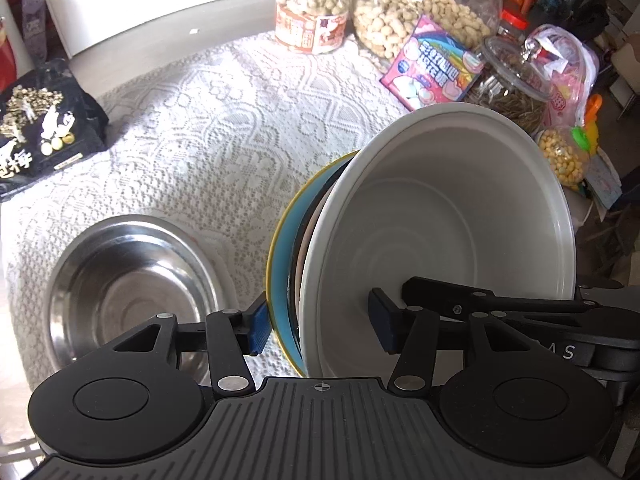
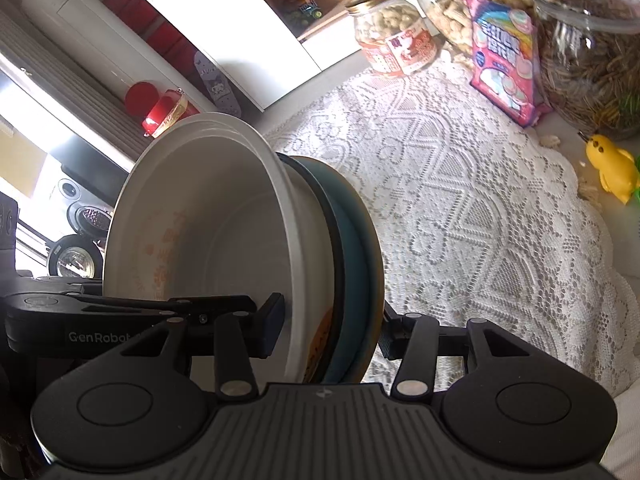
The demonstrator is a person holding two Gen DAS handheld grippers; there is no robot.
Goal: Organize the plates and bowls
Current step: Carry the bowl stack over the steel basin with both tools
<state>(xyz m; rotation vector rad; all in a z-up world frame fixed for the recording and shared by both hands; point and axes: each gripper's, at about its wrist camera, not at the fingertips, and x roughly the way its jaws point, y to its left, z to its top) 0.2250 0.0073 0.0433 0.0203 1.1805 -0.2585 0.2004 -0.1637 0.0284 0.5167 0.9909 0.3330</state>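
A stack of a white bowl [image 1: 440, 216] on a blue plate with a yellow rim [image 1: 284, 256] is held up on edge above the lace cloth. My left gripper [image 1: 320, 326] is shut on the stack's rim, one finger behind the plate, one inside the bowl. My right gripper [image 2: 332, 330] grips the same stack, white bowl [image 2: 208, 220] and blue plate [image 2: 352, 236], from the opposite side. A steel bowl [image 1: 132, 280] rests upright on the cloth, left of my left gripper.
Lace tablecloth [image 1: 224, 128] covers the table. At the back stand peanut jars [image 1: 312, 8], a pink snack pack [image 1: 432, 68] and a glass jar of seeds [image 1: 512, 80]. A black snack bag [image 1: 40, 120] lies at left. A yellow toy [image 2: 612, 168] sits at right.
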